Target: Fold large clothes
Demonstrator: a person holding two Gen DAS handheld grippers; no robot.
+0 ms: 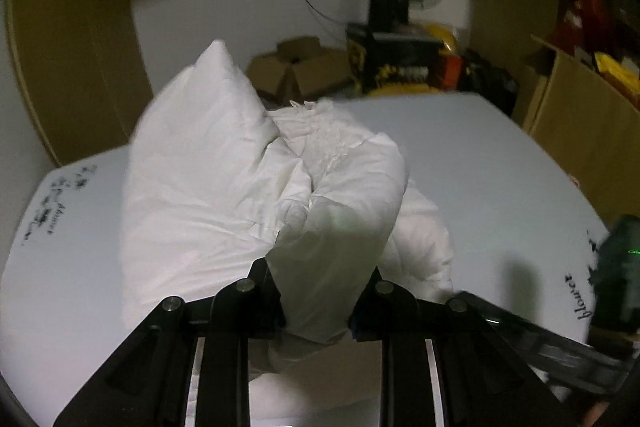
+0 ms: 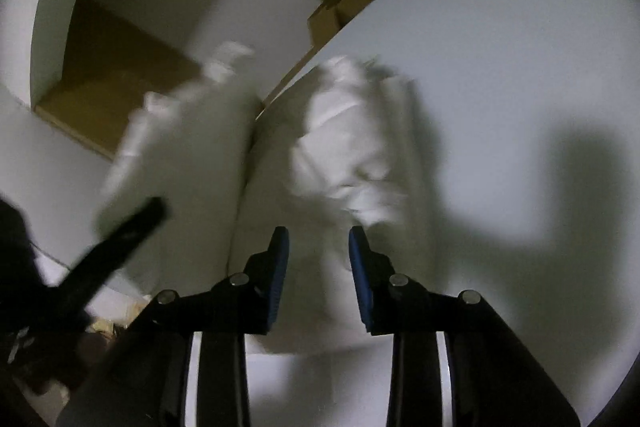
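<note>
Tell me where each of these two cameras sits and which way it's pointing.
Left wrist view: sits on the left gripper, looking forward and down over the white table toward boxes by the wall; its fingers clamp a bunch of the white garment.
Right wrist view: sits on the right gripper, angled down at the table; its blue pads stand apart over blurred white garment.
Shared: the garment, the table, and cardboard boxes beyond its edge.

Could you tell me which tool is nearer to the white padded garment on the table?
Left. The left tool is clamped on a fold of the white padded garment, bunched between its fingers. The right tool stands open with garment behind the gap, its blue pads not pressing it.
</note>
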